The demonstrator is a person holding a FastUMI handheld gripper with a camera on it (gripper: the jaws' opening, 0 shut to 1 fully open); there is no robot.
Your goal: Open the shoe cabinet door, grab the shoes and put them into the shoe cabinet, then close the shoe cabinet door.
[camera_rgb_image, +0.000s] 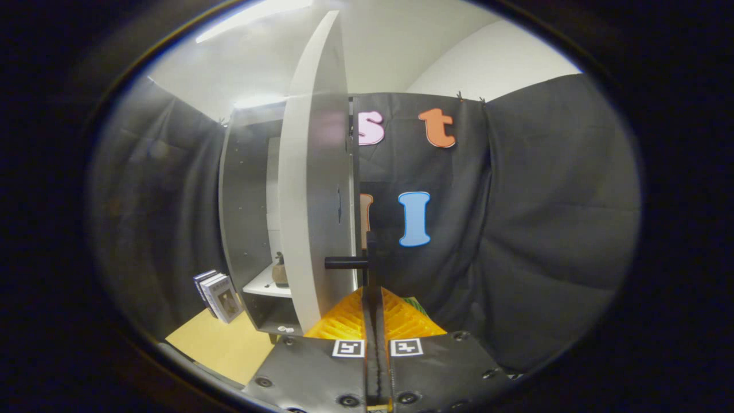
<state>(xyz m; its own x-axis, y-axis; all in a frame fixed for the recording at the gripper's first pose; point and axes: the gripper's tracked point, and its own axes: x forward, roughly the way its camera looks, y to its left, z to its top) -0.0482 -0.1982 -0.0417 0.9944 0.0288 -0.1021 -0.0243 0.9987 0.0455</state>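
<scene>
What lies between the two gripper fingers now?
In the gripper view, the black door handle stands between the yellow fingers of the gripper, which are closed on it; the white cabinet door is partly open.

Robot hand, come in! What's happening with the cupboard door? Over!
Gripper shut on the black door handle. Shoe cabinet door swung open, seen edge-on. Something small on the shelf inside. Nothing blocking.

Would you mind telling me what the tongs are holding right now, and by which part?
The tongs are shut on the black handle of the open shoe cabinet door, gripping the handle's thin vertical bar.
</scene>
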